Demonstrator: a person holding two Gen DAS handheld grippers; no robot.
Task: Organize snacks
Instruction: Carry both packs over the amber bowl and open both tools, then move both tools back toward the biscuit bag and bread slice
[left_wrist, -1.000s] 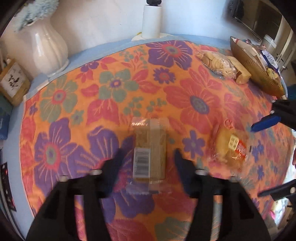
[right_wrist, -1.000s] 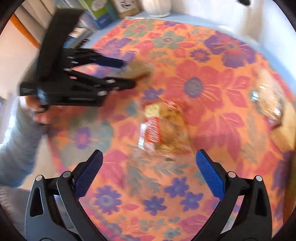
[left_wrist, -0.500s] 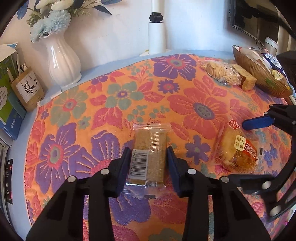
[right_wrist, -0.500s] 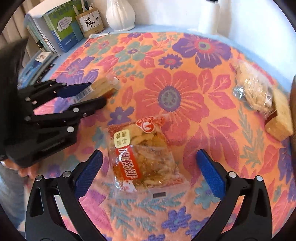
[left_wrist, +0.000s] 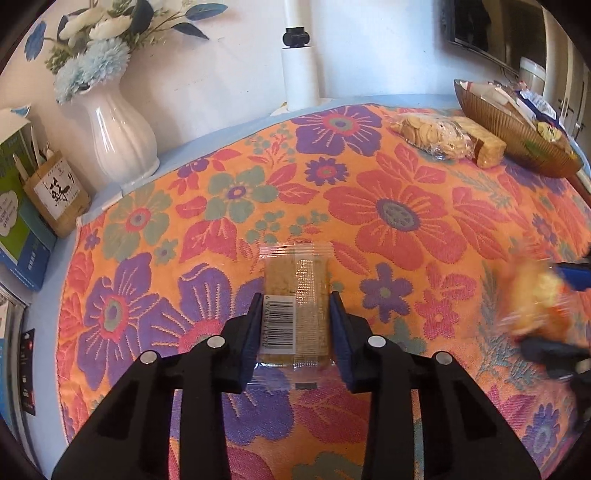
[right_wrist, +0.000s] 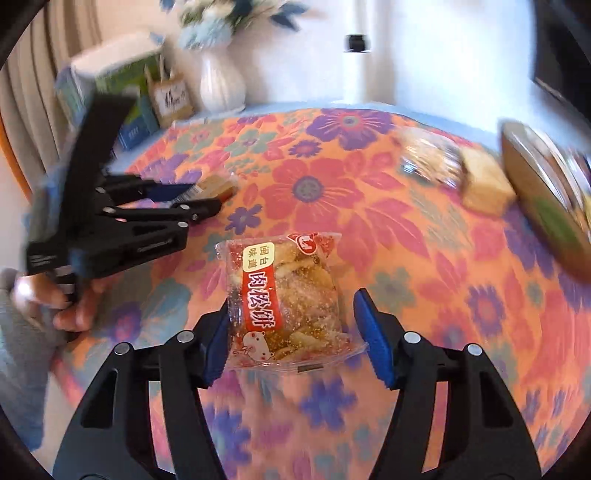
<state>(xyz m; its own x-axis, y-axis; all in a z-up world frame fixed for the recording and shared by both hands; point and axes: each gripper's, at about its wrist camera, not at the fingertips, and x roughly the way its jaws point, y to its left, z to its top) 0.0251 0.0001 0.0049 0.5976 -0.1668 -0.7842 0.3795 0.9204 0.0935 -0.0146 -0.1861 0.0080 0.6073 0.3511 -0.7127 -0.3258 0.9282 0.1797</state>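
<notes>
Two wrapped snacks, mid-table, near its front edge.
Cereal bar (left_wrist: 295, 317): light, stiff, slick film; left gripper (left_wrist: 294, 325) clamped on its long sides. Pastry packet (right_wrist: 284, 301): soft, crumbly; right gripper (right_wrist: 291, 332) has been closing around it, right pad apart; take gently across the middle.

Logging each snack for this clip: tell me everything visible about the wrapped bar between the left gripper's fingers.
The bar is a flat, tan, grainy rectangle sealed in clear plastic with crimped ends and a white barcode label along its left side. It lies flat on the flowered tablecloth, lengthwise away from the camera. The left hand-held gripper is shut on its near half, blue pads pressing both long edges. Nothing else touches it.
</notes>
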